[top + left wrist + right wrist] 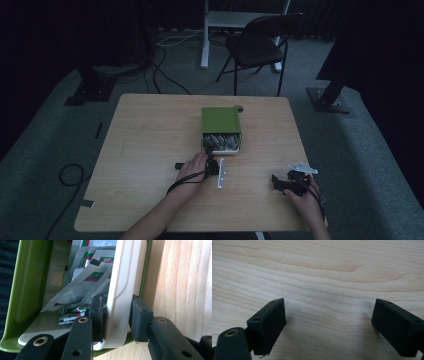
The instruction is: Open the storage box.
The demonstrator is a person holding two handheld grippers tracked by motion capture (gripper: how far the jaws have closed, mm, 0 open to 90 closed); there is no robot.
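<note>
In the left gripper view the left gripper (117, 315) is clamped on the white front wall of the drawer (119, 302), one pad inside among the sachets, the other outside against the wall's face. No gap shows between pads and wall. The drawer's front wall runs up the middle of that frame, from the jaws toward the top edge.

In the high view the drawer (222, 148) sticks out of the green box (220, 120) toward the bottom of the frame, its long axis running from box to person, at the table's middle. The left gripper (210, 159) sits at its near left corner.

The drawer holds a loose heap of sachets (82, 287), white with green and red bands; their print is too small to read. A green shell (27, 285) walls the left of that view.

In the right gripper view the right gripper (329, 327) stands released, jaws wide apart with bare table (317, 270) between them. In the high view it (280, 183) rests at the lower right of the table (150, 130), well apart from the box.
</note>
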